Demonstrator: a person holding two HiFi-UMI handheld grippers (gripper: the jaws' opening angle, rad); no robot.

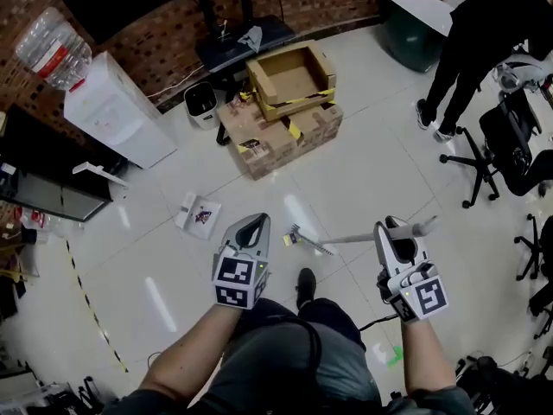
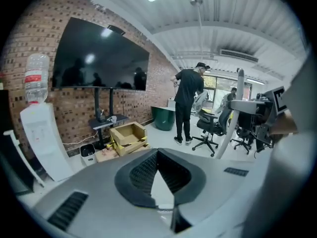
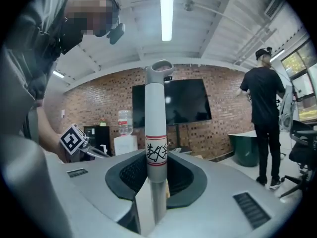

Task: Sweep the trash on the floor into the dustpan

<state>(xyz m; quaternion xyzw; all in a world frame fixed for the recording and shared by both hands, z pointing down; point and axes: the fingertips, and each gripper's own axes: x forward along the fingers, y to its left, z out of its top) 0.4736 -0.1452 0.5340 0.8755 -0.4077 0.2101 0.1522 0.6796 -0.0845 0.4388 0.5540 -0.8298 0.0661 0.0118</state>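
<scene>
My right gripper [image 1: 395, 226] [image 3: 157, 175] is shut on the broom handle [image 3: 154, 113], a pale pole with a red-banded label. In the head view the handle [image 1: 350, 238] runs left from that gripper, level above the floor, to the broom head [image 1: 298, 235], which carries a small yellow bit. My left gripper [image 1: 257, 220] [image 2: 157, 153] hangs beside it, jaws meeting at the tips with nothing between them. A white flat tray-like thing [image 1: 199, 215] with a printed picture lies on the tiles to the left ahead; I cannot tell whether it is the dustpan.
Stacked cardboard boxes [image 1: 285, 102] stand ahead, with a small white bin [image 1: 200, 104] and a TV stand [image 1: 242, 41] behind. A water dispenser [image 1: 117, 106] is at the left. A person [image 1: 475, 41] and office chairs [image 1: 510, 145] are at the right. Striped tape [image 1: 86, 301] crosses the floor.
</scene>
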